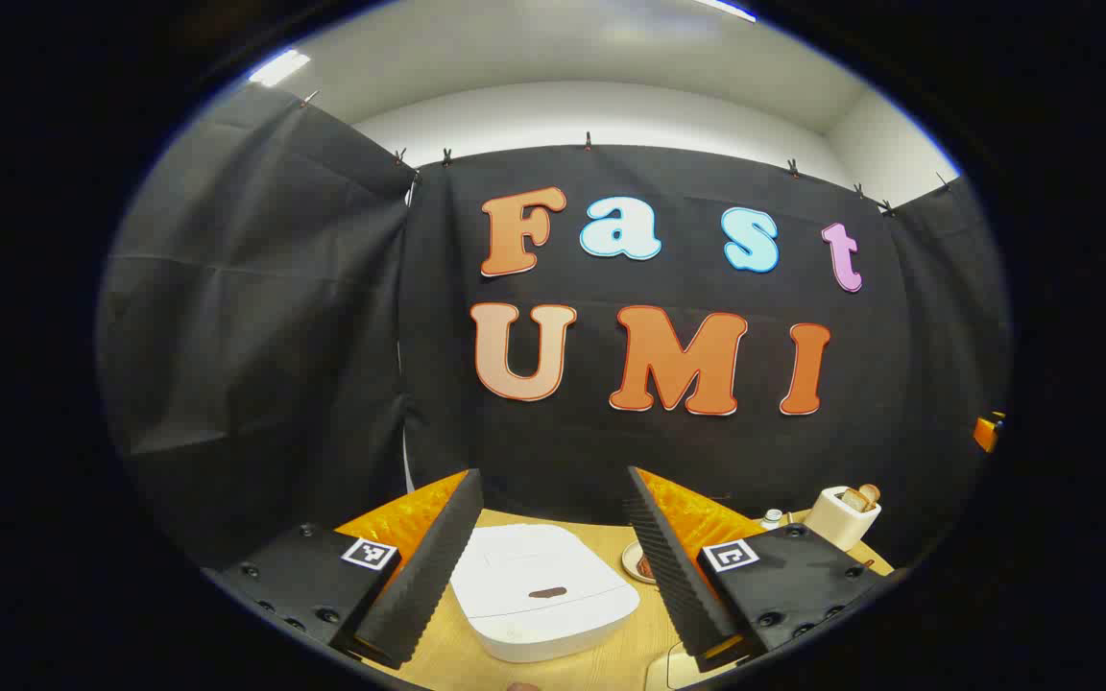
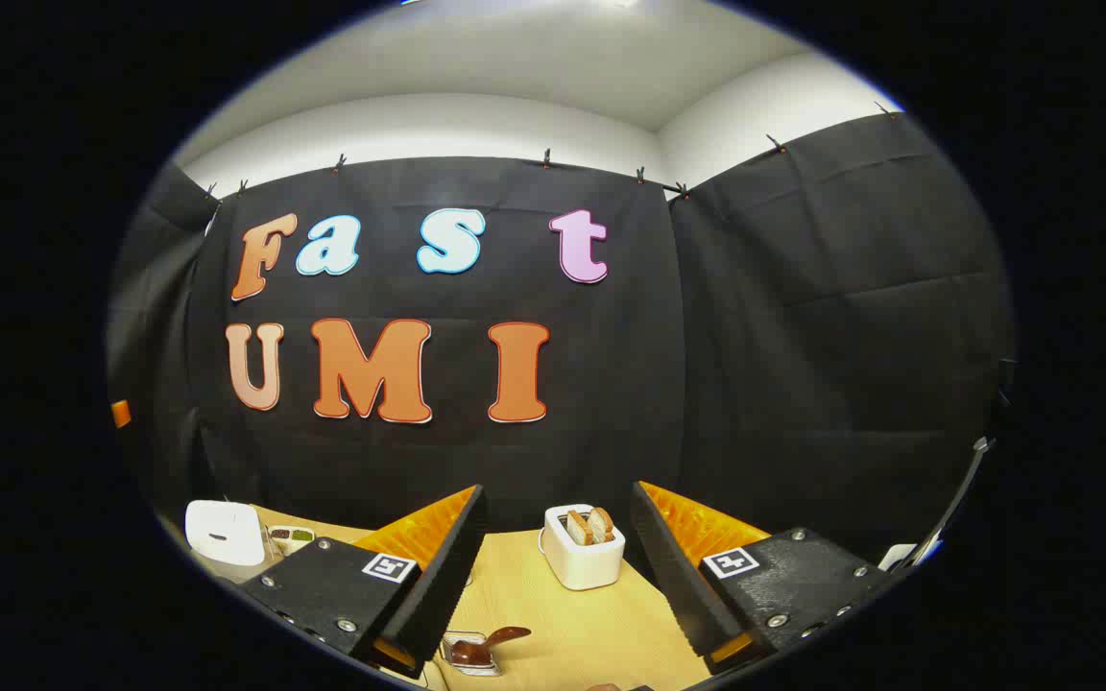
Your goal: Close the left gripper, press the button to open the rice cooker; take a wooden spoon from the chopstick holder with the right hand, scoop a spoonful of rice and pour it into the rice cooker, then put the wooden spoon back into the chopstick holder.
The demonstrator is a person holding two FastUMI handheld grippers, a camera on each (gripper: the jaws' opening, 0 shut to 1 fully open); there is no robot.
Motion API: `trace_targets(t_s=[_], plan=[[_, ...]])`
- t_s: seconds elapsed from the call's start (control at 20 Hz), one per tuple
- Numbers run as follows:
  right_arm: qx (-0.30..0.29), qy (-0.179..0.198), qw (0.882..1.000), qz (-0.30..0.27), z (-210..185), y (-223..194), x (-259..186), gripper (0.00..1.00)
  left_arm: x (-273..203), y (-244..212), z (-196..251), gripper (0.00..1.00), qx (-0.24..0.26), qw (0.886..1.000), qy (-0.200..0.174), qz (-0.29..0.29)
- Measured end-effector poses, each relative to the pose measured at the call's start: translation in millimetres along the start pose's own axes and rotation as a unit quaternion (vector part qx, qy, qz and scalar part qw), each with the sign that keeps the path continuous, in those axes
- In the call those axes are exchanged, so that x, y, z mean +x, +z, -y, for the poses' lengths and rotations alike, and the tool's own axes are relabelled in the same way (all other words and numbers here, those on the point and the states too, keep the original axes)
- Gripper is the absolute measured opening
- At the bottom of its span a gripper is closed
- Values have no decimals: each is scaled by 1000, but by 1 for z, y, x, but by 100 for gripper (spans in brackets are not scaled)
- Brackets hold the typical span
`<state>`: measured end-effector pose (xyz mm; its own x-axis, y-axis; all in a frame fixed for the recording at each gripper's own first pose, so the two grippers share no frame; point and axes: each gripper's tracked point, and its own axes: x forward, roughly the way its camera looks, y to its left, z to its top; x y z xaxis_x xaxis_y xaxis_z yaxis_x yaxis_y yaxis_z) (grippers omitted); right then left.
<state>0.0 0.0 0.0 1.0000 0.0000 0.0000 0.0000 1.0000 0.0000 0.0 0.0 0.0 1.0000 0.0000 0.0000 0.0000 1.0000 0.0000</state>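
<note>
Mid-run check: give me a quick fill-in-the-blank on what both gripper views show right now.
1. The lid of the rice cooker is ____.
2. The left gripper has its fingers ____.
3. The white toaster on the wooden table holds slices of ____.
4. The right gripper holds ____.

Missing words: closed; open; bread; nothing

White rice cooker (image 1: pixel 543 590), rounded, lid shut, dark oval button on lid's near side, sits flat on tan desk (image 1: pixel 630 653). In right gripper view, clear container (image 2: pixel 469 653) holds dark wooden spoon (image 2: pixel 500 635), handle tilted right.
</note>
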Motion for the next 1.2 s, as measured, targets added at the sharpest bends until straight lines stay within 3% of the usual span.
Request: trace_targets(t_s=[1.2], plan=[[-12, 16, 1000, 7, -21, 9, 7, 93, 7, 1, -11, 97, 19, 1000, 13, 7]])
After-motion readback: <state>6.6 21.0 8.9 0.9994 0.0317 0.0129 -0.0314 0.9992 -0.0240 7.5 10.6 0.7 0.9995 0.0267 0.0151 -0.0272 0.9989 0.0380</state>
